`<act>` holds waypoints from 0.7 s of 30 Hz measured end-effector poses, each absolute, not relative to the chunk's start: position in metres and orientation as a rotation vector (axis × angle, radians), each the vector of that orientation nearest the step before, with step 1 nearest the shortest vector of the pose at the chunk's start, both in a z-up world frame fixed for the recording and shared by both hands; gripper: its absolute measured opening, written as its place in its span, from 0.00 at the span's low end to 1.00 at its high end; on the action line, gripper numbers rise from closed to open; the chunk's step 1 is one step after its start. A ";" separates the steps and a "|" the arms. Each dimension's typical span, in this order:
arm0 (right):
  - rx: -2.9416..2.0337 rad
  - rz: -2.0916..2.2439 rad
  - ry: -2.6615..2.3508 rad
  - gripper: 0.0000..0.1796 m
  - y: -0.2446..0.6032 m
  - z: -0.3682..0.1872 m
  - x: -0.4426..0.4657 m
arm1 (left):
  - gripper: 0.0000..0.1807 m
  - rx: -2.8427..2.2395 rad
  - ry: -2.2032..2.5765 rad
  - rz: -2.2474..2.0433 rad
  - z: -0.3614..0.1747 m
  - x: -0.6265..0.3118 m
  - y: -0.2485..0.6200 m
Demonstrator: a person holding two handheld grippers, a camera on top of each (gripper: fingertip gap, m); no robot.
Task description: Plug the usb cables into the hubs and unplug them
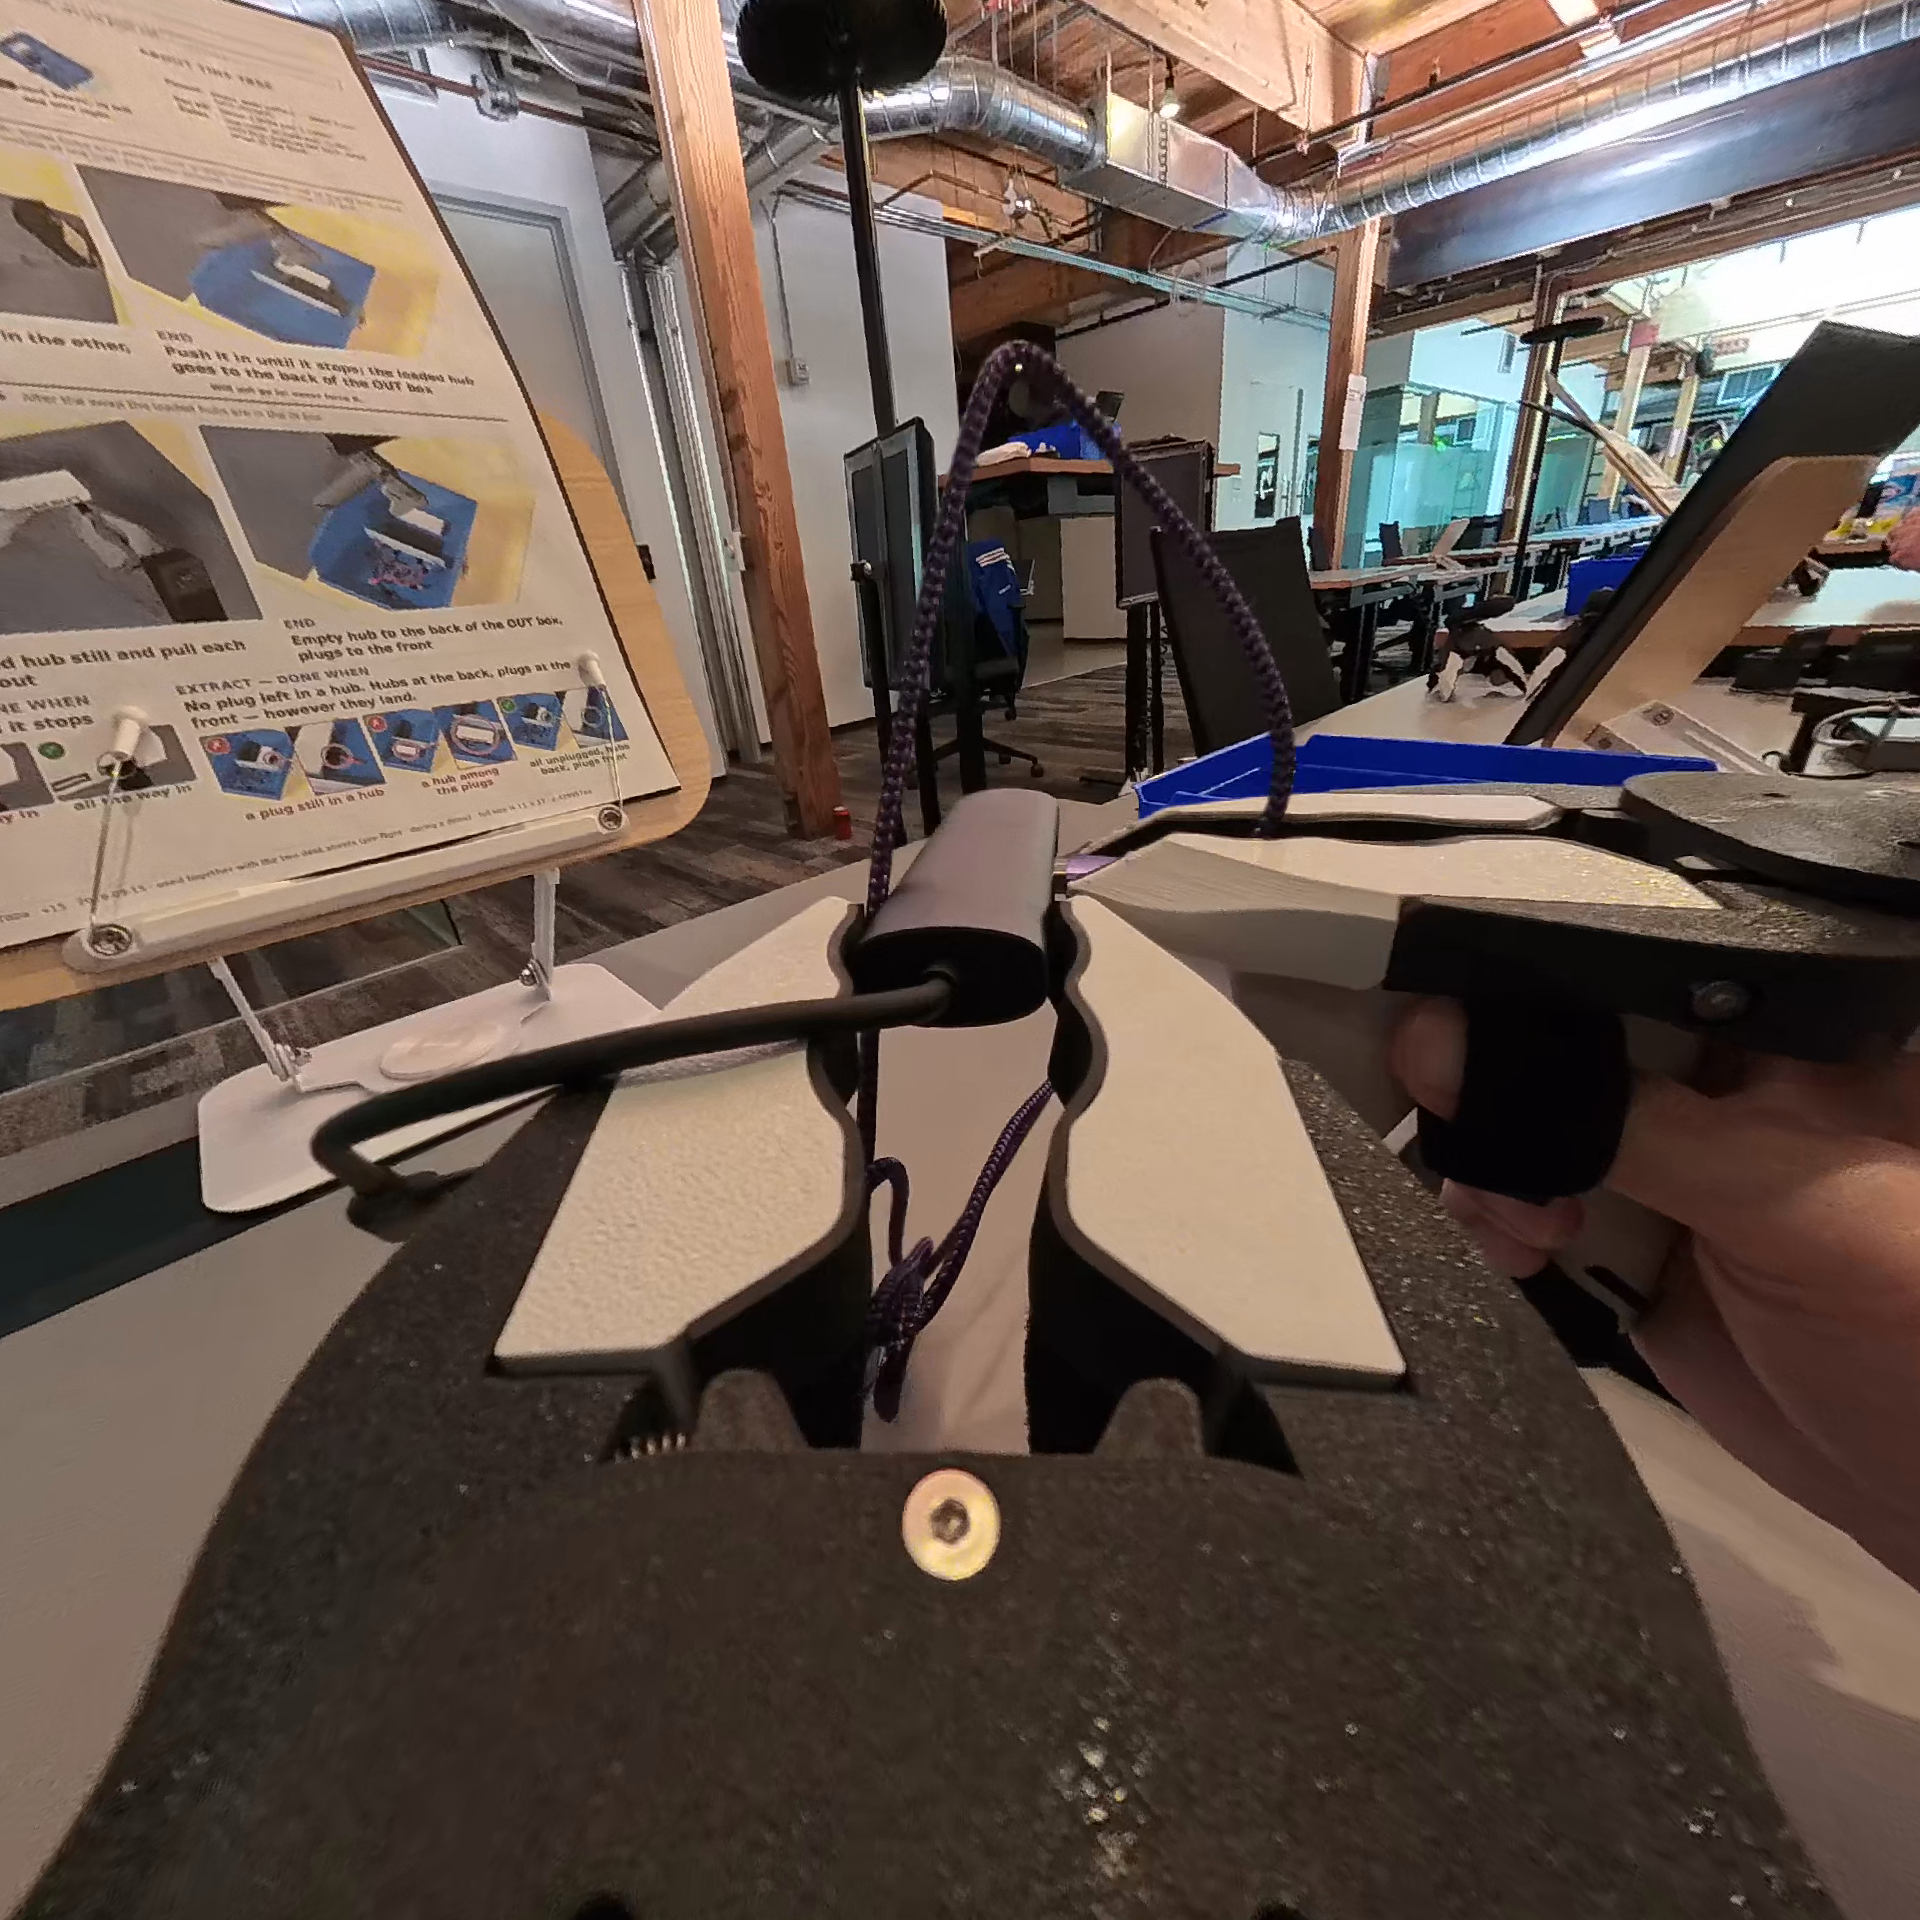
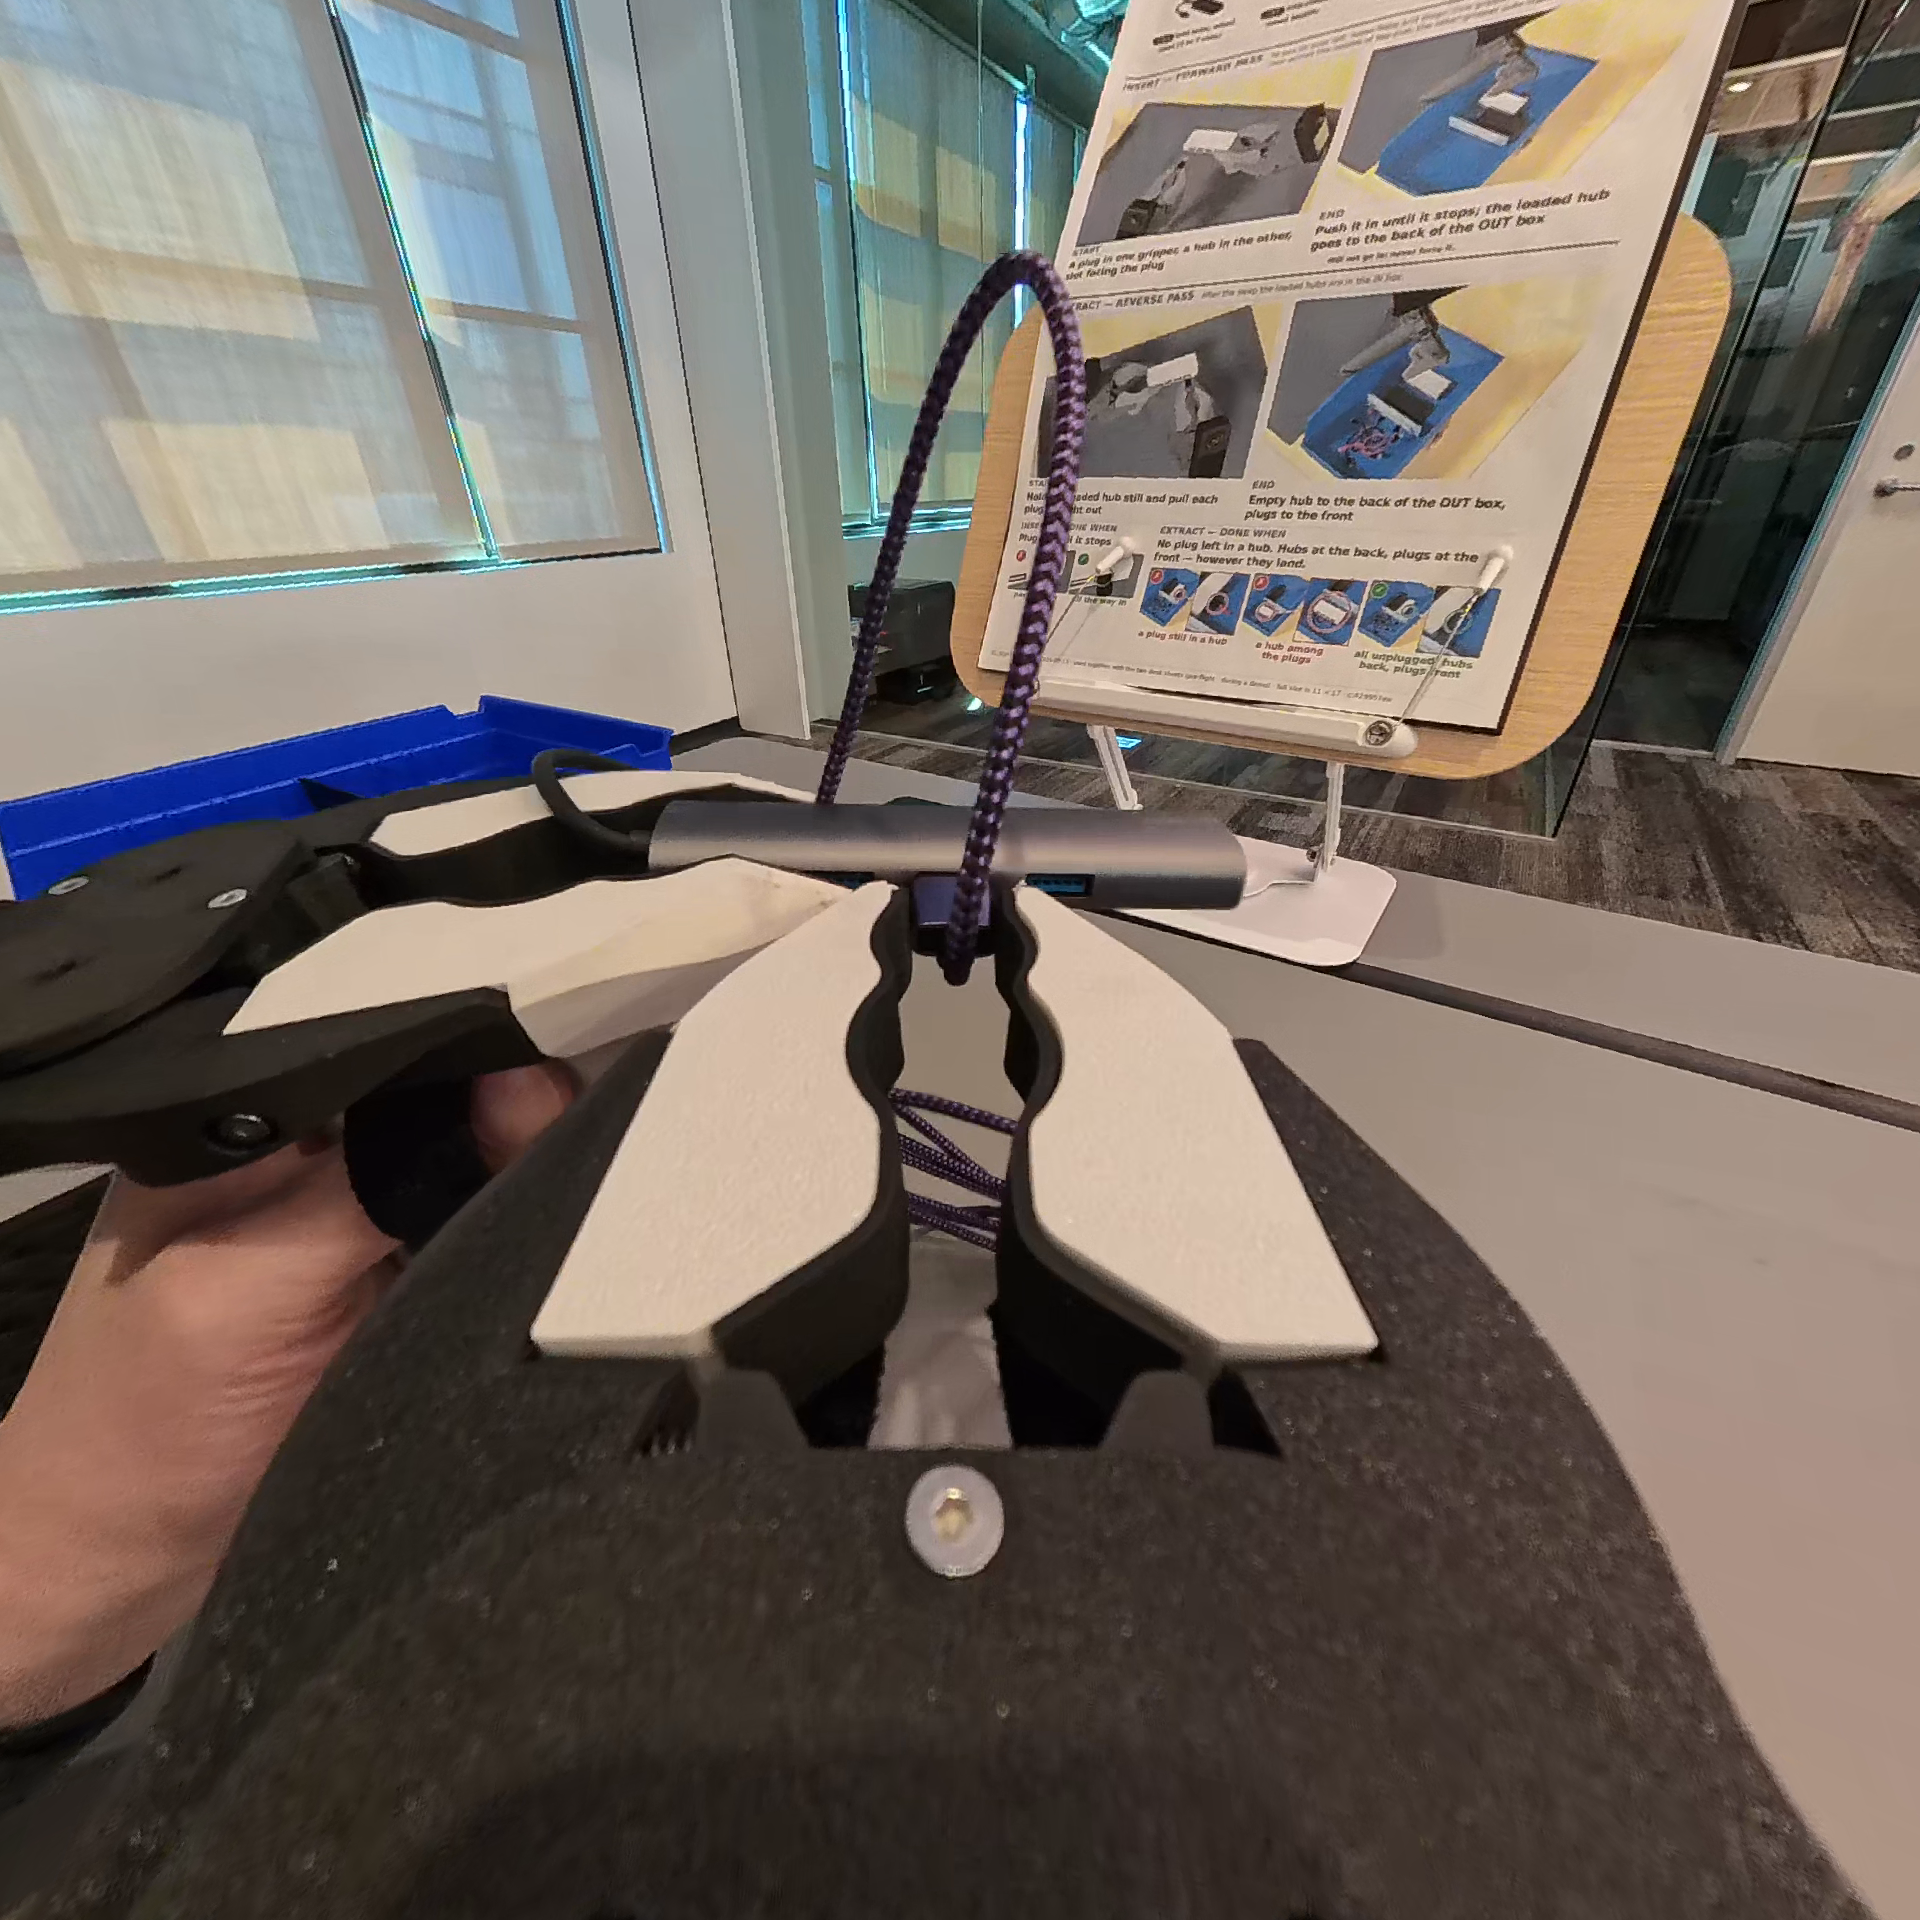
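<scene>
My left gripper is shut on a dark grey USB hub and holds it above the table; the hub's black cord droops left. My right gripper is shut on the purple plug of a braided purple cable, pressed against the hub's side ports. The cable loops up high and hangs back down between the fingers in both views. In the left wrist view the right gripper comes in from the right, its tip at the hub's side. In the right wrist view the left gripper comes in from the left.
A blue bin stands on the grey table behind the grippers, also in the right wrist view. An instruction sheet on a wooden stand stands at the table's far edge. Office chairs and desks lie beyond. Both grippers' tips are close together, under 4 cm apart.
</scene>
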State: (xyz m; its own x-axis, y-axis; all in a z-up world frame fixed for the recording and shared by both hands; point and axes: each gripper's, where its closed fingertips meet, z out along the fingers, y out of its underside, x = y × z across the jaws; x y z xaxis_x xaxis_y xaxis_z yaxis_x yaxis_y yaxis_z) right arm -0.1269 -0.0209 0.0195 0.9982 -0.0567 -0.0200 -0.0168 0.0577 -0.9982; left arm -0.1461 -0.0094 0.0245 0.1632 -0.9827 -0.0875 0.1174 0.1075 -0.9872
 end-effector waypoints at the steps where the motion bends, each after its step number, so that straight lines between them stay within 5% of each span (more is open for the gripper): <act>1: -1.507 -0.038 0.057 0.09 -0.022 0.020 -0.127 | 0.18 -1.117 1.049 -1.085 0.025 -0.146 -0.010; 21: -1.517 -0.023 0.051 0.08 -0.033 0.018 -0.119 | 0.18 -1.177 0.841 -1.092 0.041 -0.194 0.049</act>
State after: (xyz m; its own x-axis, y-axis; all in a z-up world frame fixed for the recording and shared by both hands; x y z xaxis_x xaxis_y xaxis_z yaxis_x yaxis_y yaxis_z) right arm -0.1192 -0.0327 0.0181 0.9987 -0.0471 -0.0188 -0.0163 0.0539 -0.9984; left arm -0.1938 0.0487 0.0414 0.2836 -0.9583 0.0340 0.2117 0.0280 -0.9769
